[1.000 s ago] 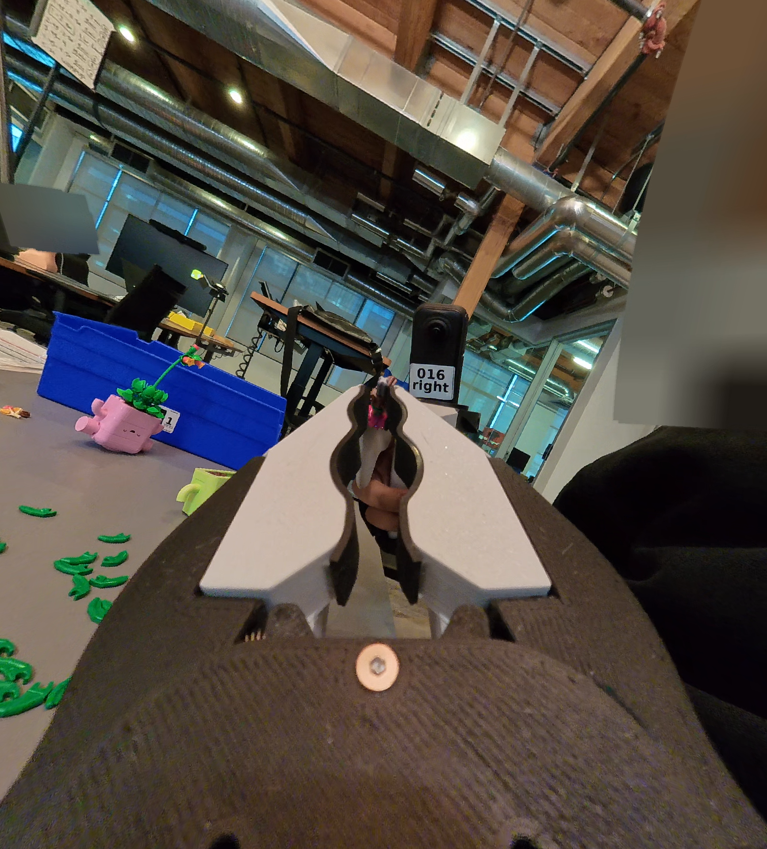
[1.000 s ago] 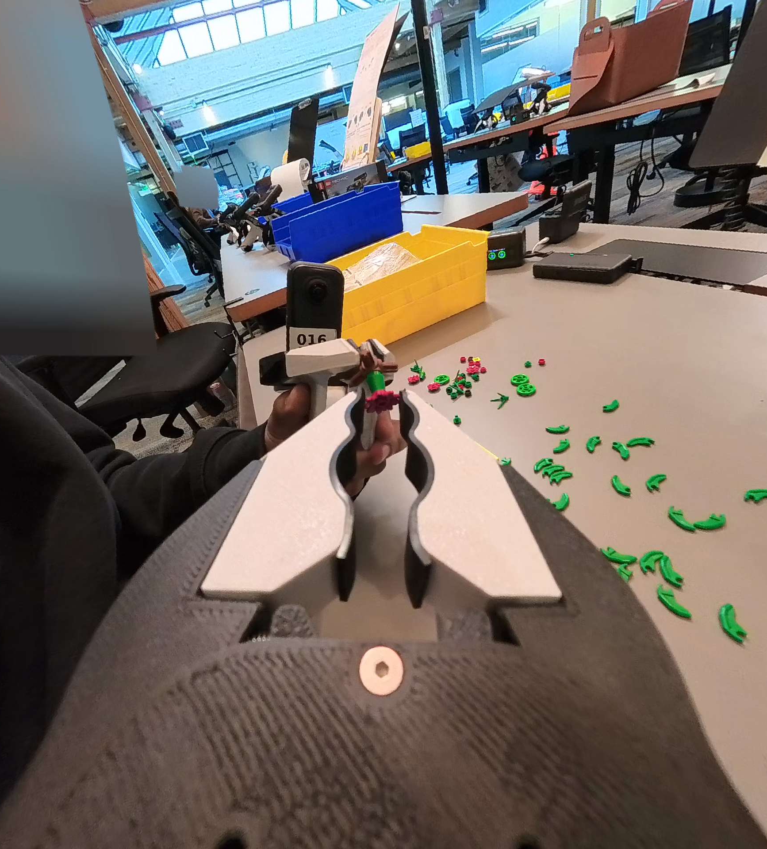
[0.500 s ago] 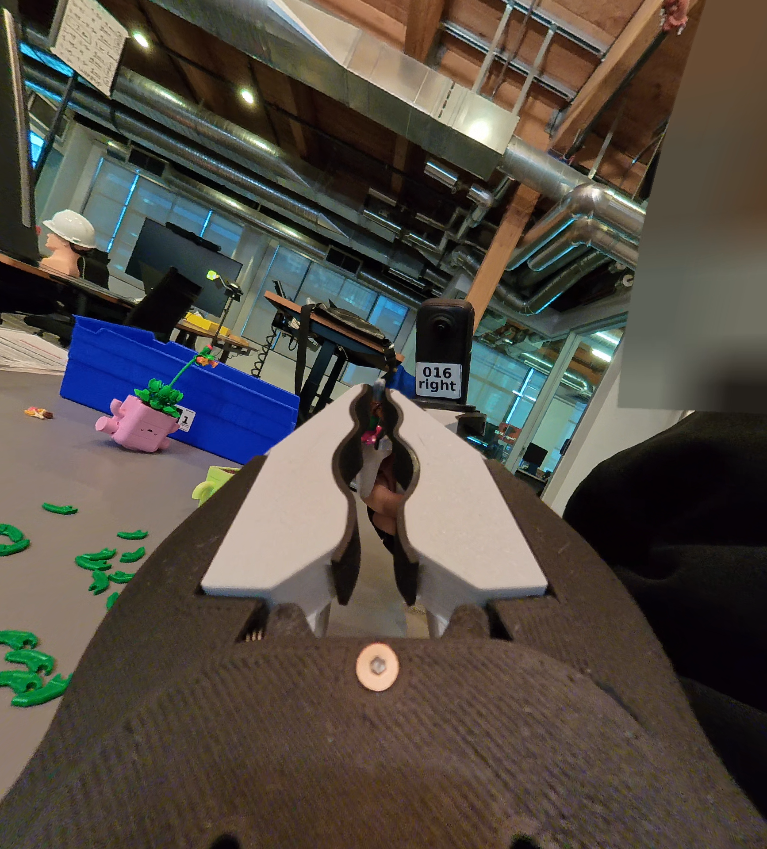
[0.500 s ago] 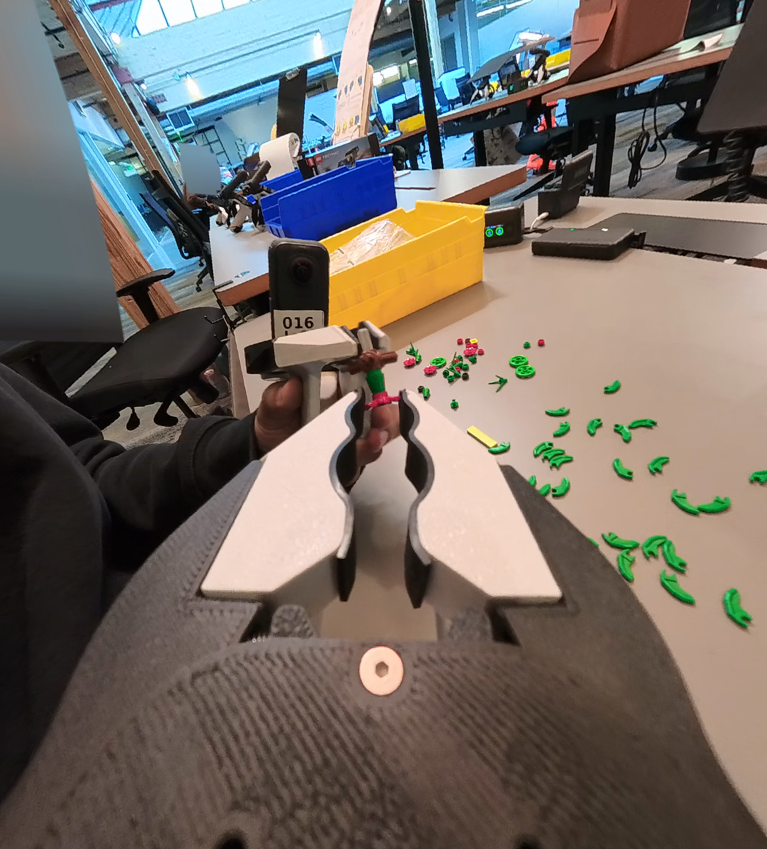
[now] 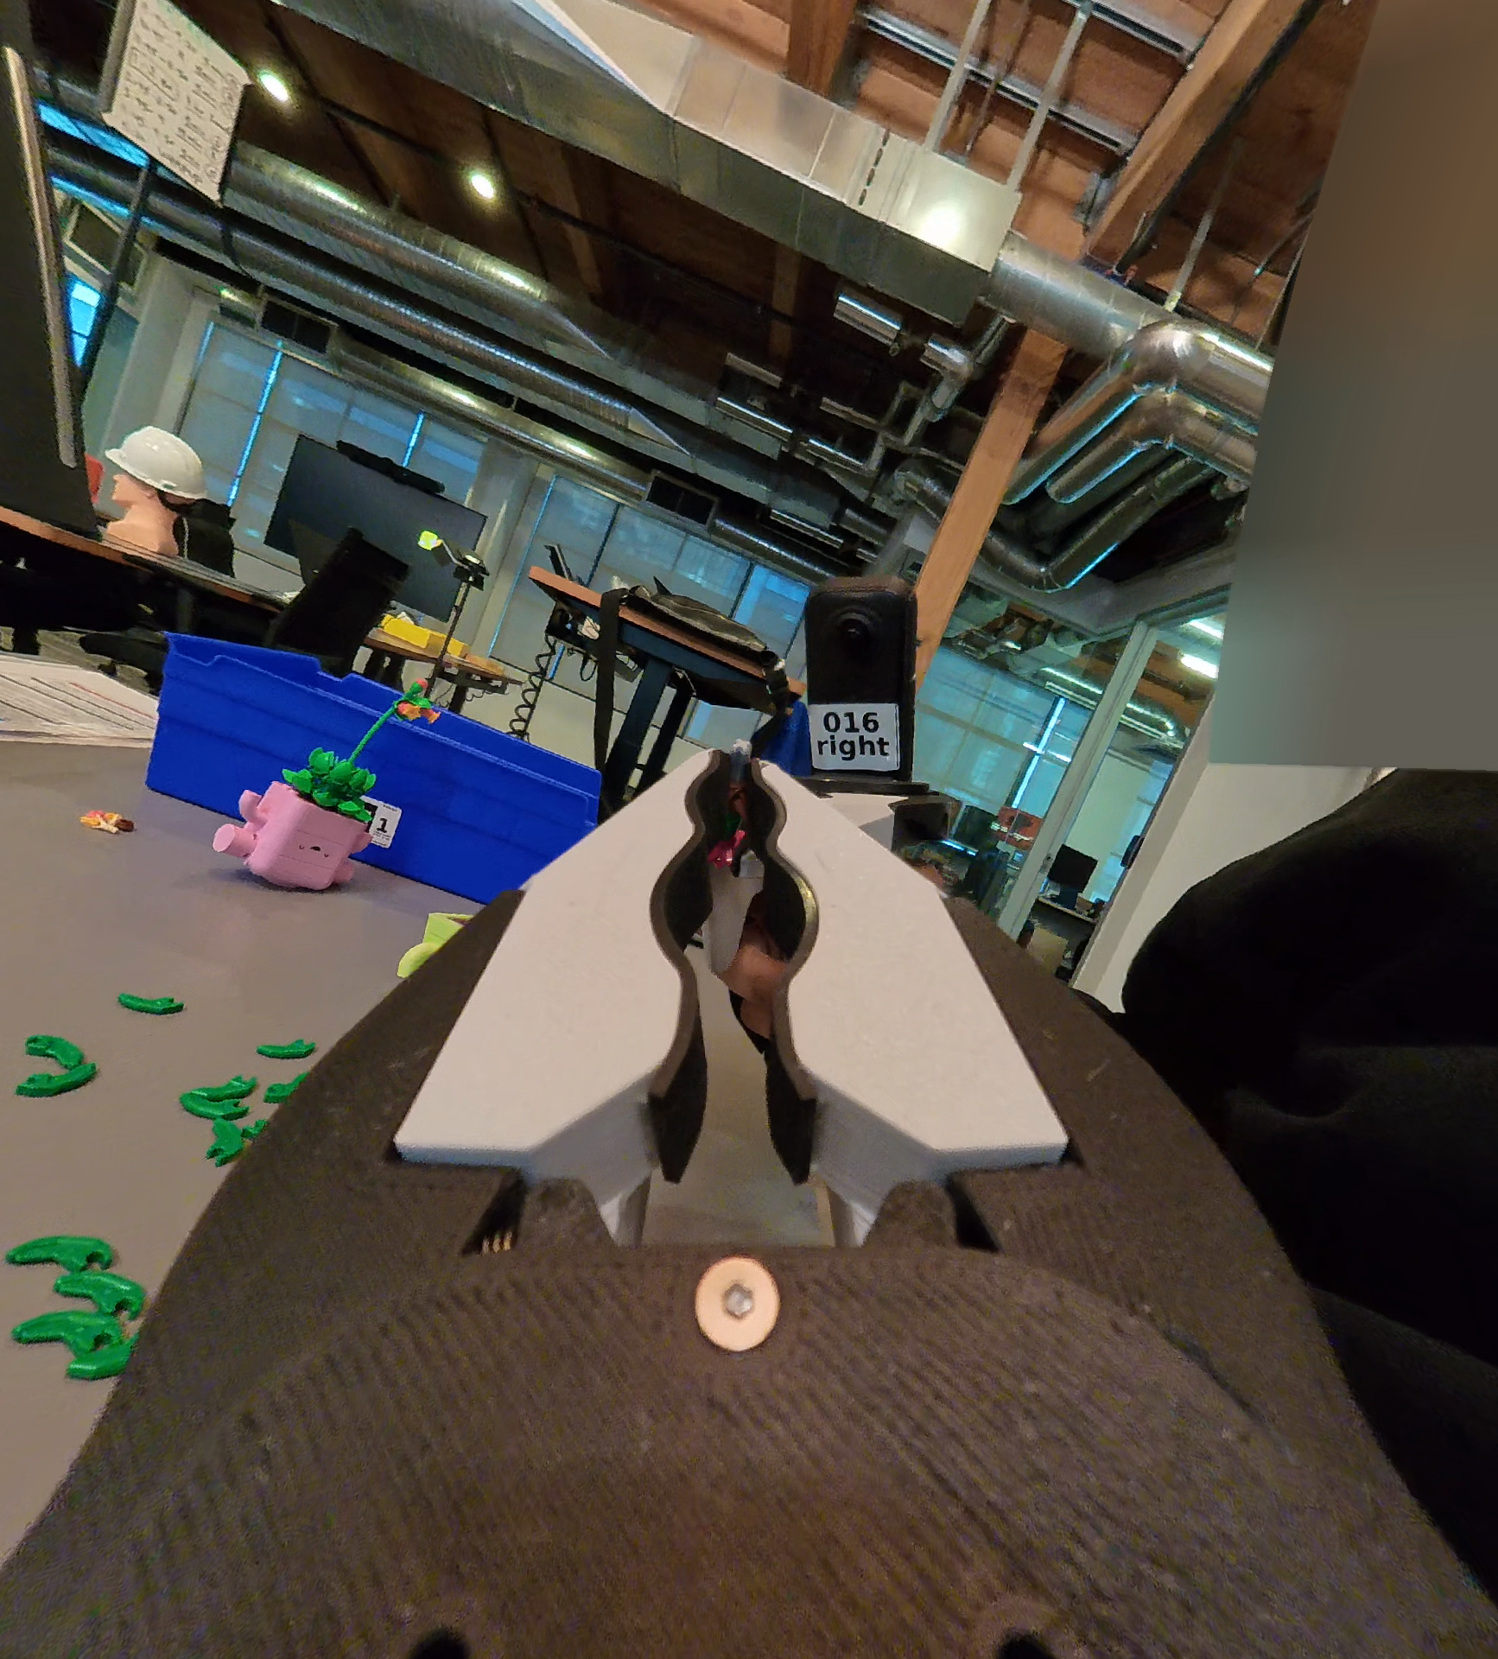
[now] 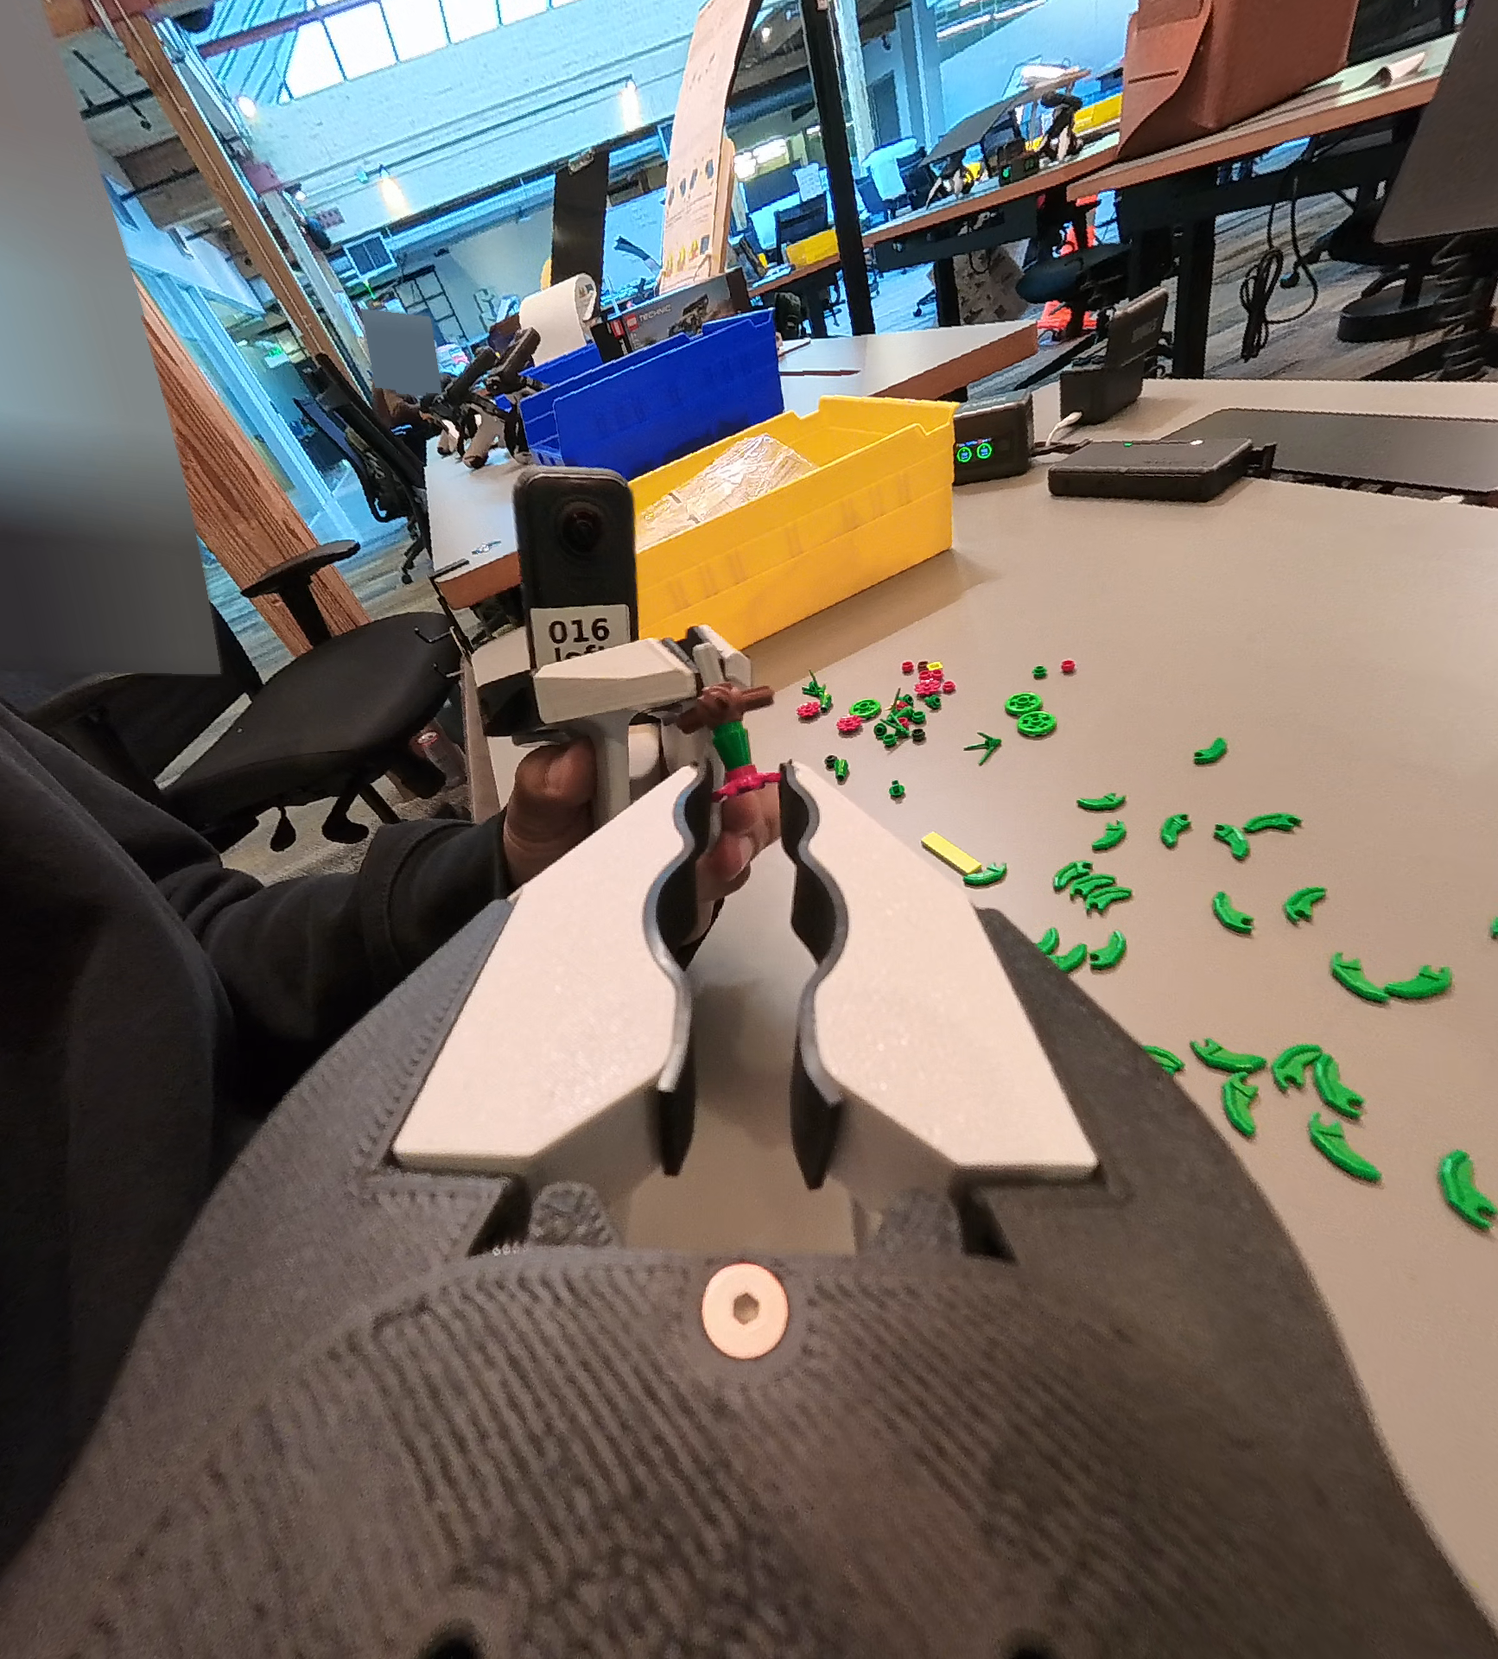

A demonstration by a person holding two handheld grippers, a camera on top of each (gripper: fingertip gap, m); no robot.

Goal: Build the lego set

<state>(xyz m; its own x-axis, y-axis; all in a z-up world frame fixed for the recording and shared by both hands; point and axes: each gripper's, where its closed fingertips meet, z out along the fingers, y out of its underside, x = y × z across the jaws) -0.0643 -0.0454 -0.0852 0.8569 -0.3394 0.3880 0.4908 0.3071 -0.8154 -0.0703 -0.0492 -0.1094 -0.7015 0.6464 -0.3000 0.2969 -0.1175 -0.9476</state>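
My left gripper (image 5: pixel 732 776) is shut on a small stem piece, brown at the top (image 6: pixel 727 702) and green below (image 6: pixel 730 741). It also shows in the right wrist view (image 6: pixel 709 669), held up in front of me above the table edge. A pink flower (image 6: pixel 745 783) sits at the lower end of the green stem, between the tips of my right gripper (image 6: pixel 741 781), which is closed down on it. The flower also shows between the left fingers in the left wrist view (image 5: pixel 725 848).
Green leaf pieces (image 6: pixel 1266 1068) lie scattered on the grey table (image 6: pixel 1266 628), with small red and green parts (image 6: pixel 898 709) farther back. A yellow bin (image 6: pixel 817 530) and black devices (image 6: pixel 1149 467) stand behind. A pink pot with a plant (image 5: pixel 301 830) sits before a blue bin (image 5: pixel 422 772). The tips of both grippers are at nearly the same place.
Both grippers have stayed together at the stem and shifted slightly as a pair. The flower now shows edge-on at the stem's end. Neither jaw gap has changed.
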